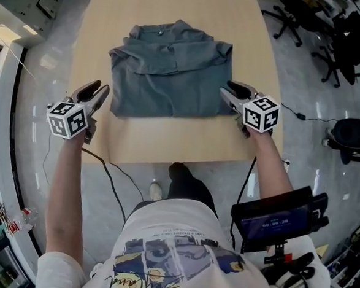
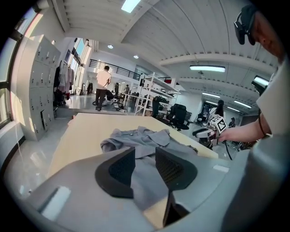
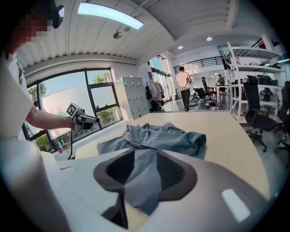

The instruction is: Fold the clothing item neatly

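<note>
Both my arms reach forward from my body, bare forearms nearly parallel, one at each side of the light wooden tabletop (image 1: 168, 141).

Left gripper (image 1: 100, 91): held off the tabletop's left part, tilted downward, tips pointing in toward the garment. Its jaws stand apart with nothing clamped between them. Through the gap I see only cloth lying farther off. The tips are just beside the garment's left edge, not touching it.

Right gripper (image 1: 227, 90): mirrored pose on the other side, tilted downward, tips pointing at the garment's right edge, near its lower right corner. Its jaws are parted too and grip nothing; whether the tips brush the fabric I cannot tell.

The grey-blue short-sleeved shirt (image 1: 169, 72) lies between the two grippers on the middle of the tabletop. It is folded into a rough rectangle with the collar at the far side. The near hem runs straight, and the upper part is rumpled, with the sleeves bunched over the body.
</note>
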Demonstrator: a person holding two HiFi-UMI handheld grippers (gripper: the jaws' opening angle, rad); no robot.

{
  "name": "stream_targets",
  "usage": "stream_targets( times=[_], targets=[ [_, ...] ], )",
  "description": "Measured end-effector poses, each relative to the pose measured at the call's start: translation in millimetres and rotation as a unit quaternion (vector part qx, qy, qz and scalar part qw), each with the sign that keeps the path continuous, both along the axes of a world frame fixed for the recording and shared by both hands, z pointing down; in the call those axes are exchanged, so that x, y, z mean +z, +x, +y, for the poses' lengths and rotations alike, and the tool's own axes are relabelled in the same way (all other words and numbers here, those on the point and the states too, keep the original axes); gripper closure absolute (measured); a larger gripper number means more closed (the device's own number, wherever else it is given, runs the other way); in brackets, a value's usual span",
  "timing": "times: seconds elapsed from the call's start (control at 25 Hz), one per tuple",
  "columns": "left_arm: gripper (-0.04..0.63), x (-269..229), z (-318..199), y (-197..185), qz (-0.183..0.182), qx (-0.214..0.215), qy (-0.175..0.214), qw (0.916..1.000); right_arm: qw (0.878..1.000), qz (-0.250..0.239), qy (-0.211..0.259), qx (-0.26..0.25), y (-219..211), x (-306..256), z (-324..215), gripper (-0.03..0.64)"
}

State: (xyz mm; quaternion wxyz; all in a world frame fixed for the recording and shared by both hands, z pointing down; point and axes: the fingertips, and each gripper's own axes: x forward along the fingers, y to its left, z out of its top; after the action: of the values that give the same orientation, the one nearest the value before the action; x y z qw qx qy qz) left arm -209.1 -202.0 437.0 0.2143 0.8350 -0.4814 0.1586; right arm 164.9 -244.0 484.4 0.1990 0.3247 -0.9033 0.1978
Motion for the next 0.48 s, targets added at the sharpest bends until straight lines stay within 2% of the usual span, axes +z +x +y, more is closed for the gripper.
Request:
stream_targets(
  times=[0.2,0.28,0.36,0.48],
  targets=[
    [0.539,-26,68,19,0.019,0.029,0.034,0.9989,1.0,-0.003,0.007,0.009,-18,-18,62,0.492],
    [0.576,-35,101,26,0.043,0.037,0.041,0.9976,1.0,-0.002,0.019,0.014,-25,-28,89,0.518],
    [0.589,-42,135,33,0.064,0.051,0.044,0.9957,0.999,-0.005,0.031,0.019,-34,-38,117,0.55],
    [0.589,-45,181,41,0.065,0.077,0.043,0.994,0.999,0.002,0.042,0.012,-52,-48,160,0.59]
  ],
)
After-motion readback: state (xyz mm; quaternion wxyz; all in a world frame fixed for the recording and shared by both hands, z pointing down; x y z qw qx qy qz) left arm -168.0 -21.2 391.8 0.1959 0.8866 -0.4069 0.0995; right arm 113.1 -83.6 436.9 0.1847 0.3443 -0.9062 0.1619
